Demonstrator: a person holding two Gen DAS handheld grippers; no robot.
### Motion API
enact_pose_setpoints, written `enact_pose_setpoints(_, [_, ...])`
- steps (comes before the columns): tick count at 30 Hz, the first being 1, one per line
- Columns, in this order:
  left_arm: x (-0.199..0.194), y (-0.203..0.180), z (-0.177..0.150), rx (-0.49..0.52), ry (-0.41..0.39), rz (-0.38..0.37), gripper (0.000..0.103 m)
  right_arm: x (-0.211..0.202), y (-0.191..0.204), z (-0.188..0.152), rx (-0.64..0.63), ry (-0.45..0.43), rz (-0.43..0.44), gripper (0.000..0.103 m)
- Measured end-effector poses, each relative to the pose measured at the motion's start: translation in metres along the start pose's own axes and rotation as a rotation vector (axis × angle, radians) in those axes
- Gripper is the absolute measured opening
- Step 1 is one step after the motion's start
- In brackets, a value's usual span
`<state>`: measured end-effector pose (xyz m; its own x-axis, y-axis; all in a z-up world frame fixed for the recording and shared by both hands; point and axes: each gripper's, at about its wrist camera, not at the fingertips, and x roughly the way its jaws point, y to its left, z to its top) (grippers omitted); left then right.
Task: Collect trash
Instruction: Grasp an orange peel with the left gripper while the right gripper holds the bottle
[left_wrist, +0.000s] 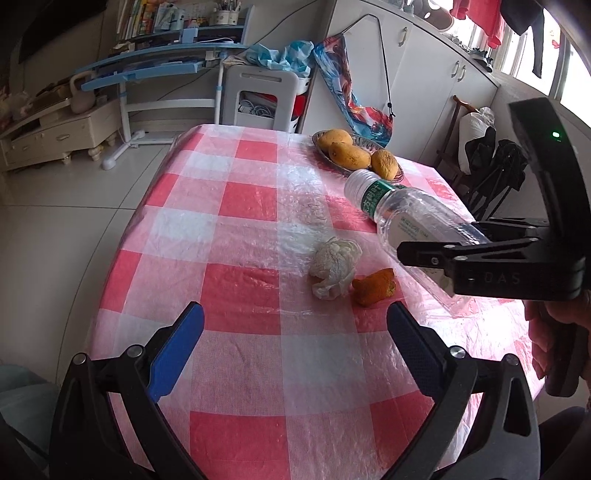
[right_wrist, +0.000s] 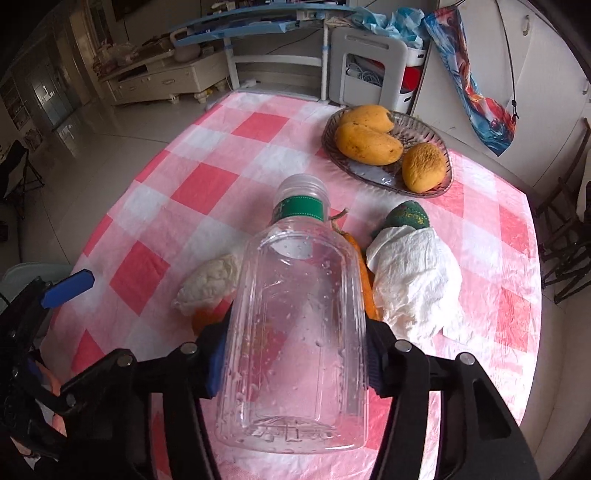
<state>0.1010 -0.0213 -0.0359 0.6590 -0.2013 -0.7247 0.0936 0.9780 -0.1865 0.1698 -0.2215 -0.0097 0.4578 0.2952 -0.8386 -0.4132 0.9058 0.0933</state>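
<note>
My right gripper is shut on a clear empty plastic bottle with a green label and holds it above the table; it also shows in the left wrist view. My left gripper is open and empty, just short of a crumpled white tissue and an orange peel. In the right wrist view a second tissue wad, a green wrapper and a carrot-like orange piece lie right of the bottle.
A glass dish with three mangoes stands at the table's far right. The table has a red-and-white checked cloth. White cabinets, a stool and a blue desk stand beyond the far edge.
</note>
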Motion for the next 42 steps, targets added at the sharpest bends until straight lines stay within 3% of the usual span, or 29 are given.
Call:
enact_pose_setpoints(3, [-0.004, -0.009, -0.001, 0.042, -0.023, -0.012, 0.096, -0.032, -0.015, -0.02, 0.07, -0.091, 0.021, 0.056])
enact_pose_setpoints(6, [-0.009, -0.025, -0.002, 0.111, -0.041, -0.089, 0.096, -0.048, -0.03, -0.042, 0.103, -0.105, 0.002, 0.056])
enact_pose_setpoints(10, [-0.011, -0.051, -0.003, 0.23, -0.032, -0.227, 0.08, -0.048, -0.046, -0.067, 0.14, -0.066, -0.033, 0.056])
enact_pose_setpoints(18, [0.031, -0.081, 0.017, 0.423, 0.117, -0.293, 0.052, -0.031, -0.057, -0.08, 0.172, -0.012, -0.028, 0.057])
enact_pose_setpoints(21, [0.049, -0.089, 0.023, 0.503, 0.205, -0.29, 0.046, -0.029, -0.059, -0.083, 0.173, -0.004, -0.021, 0.056])
enact_pose_setpoints(23, [0.06, -0.093, 0.023, 0.552, 0.244, -0.243, 0.044, -0.026, -0.06, -0.086, 0.173, 0.016, -0.019, 0.056])
enact_pose_setpoints(24, [0.061, -0.093, 0.026, 0.561, 0.238, -0.217, 0.042, -0.026, -0.06, -0.087, 0.171, 0.015, -0.018, 0.056])
enact_pose_setpoints(28, [0.047, -0.089, 0.04, 0.531, 0.185, -0.245, 0.042, -0.027, -0.063, -0.088, 0.179, 0.013, -0.01, 0.056])
enact_pose_setpoints(37, [0.065, -0.09, 0.042, 0.605, 0.225, -0.149, 0.042, -0.022, -0.061, -0.088, 0.174, 0.036, -0.009, 0.057])
enact_pose_setpoints(42, [0.077, -0.082, 0.052, 0.573, 0.234, -0.097, 0.042, -0.023, -0.061, -0.088, 0.173, 0.035, -0.012, 0.057])
